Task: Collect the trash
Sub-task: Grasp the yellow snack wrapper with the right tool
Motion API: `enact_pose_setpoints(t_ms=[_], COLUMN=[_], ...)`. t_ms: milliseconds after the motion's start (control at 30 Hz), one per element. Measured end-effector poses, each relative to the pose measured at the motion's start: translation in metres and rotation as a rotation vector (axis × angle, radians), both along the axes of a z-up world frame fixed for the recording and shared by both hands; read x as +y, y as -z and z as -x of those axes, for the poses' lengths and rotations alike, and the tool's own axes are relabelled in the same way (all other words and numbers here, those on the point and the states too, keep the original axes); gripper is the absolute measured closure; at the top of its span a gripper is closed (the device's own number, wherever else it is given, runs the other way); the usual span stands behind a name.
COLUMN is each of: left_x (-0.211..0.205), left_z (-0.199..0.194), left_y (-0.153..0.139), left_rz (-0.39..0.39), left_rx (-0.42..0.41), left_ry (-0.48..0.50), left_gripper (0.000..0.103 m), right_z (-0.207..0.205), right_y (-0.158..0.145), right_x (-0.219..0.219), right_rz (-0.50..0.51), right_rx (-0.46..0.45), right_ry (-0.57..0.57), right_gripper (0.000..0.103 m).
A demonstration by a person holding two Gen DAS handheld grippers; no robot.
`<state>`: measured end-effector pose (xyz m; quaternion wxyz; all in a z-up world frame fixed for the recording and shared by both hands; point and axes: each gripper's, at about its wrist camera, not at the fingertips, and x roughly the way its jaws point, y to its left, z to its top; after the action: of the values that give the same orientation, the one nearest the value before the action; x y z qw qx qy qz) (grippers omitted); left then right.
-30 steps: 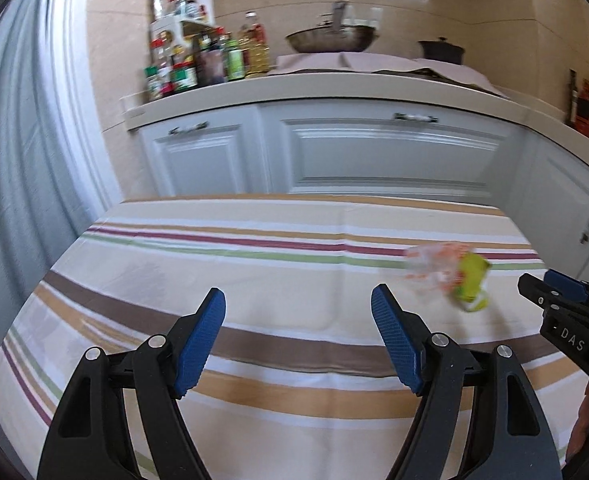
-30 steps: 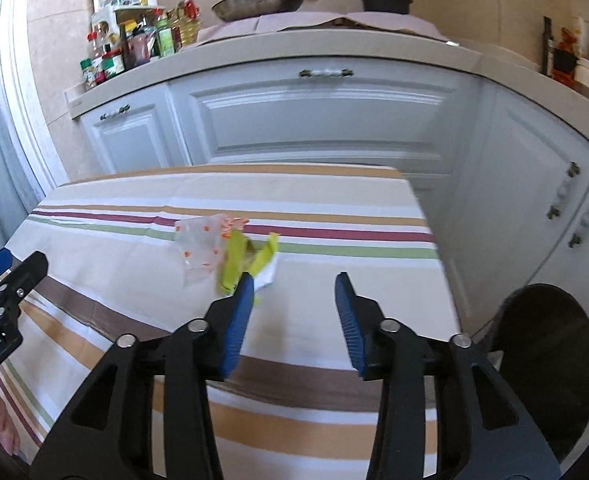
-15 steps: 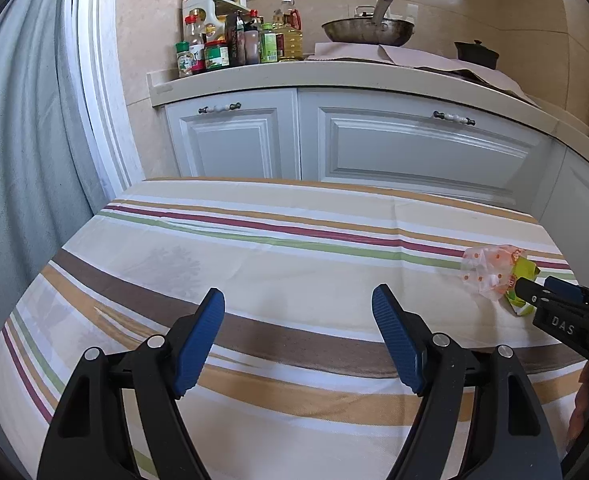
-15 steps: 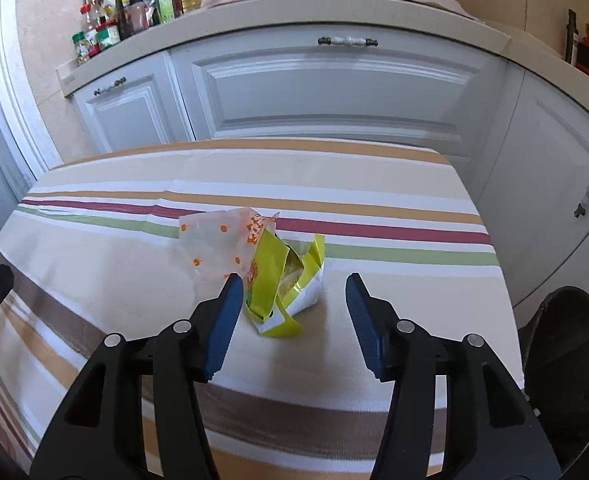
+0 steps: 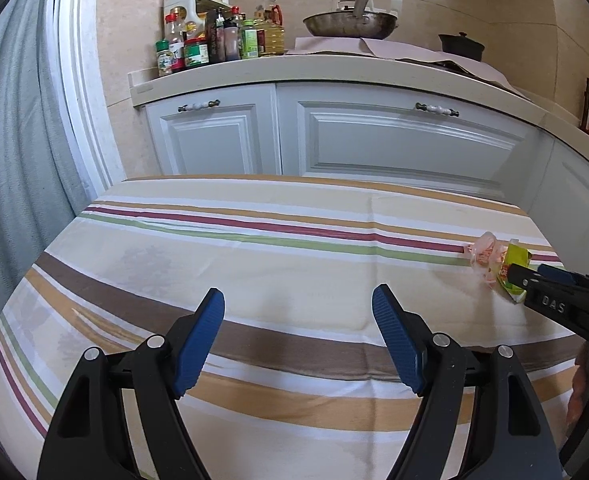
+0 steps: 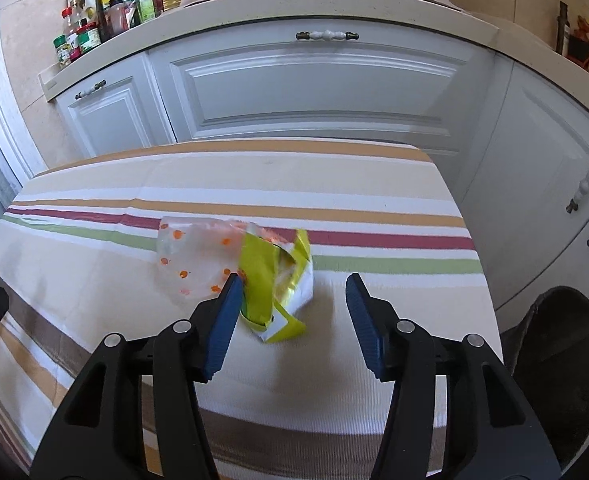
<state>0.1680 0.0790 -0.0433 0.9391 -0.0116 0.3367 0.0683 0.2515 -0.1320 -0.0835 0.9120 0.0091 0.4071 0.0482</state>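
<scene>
Your right gripper (image 6: 292,294), black-framed with blue pads, stands wide open at lower centre of its view, gripping nothing; its left pad (image 6: 224,320) lies against the crumpled yellow-green foil wrapper (image 6: 272,276), which sits partly between the jaws. A clear plastic bag with orange dots (image 6: 192,258) adjoins the wrapper at centre left, both on the striped tablecloth (image 6: 354,208). A dark round bin (image 6: 562,376) shows at lower right. Your left gripper (image 5: 298,320) is equally wide open and empty at lower centre of its view.
</scene>
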Motion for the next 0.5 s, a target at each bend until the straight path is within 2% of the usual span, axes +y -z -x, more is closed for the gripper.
enact_pose_setpoints(t_ms=[133, 200, 500], left_x=[-0.004, -0.006, -0.019], left_z=[-0.003, -0.004, -0.01], left_y=[0.001, 0.002, 0.002], left_rz=[0.001, 0.002, 0.009], left_rx=[0.005, 0.007, 0.009], left_ry=[0.011, 0.015, 0.044], left_gripper=[0.029, 0.029, 0.028], right_z=[-0.005, -0.006, 0.003], right_y=[0.001, 0.002, -0.004], right_x=[0.0, 0.001, -0.002], right_rz=[-0.012, -0.01, 0.004], right_rx=[0.008, 0.012, -0.015], right_ry=[-0.008, -0.018, -0.028], right_gripper=[0.052, 0.068, 0.069])
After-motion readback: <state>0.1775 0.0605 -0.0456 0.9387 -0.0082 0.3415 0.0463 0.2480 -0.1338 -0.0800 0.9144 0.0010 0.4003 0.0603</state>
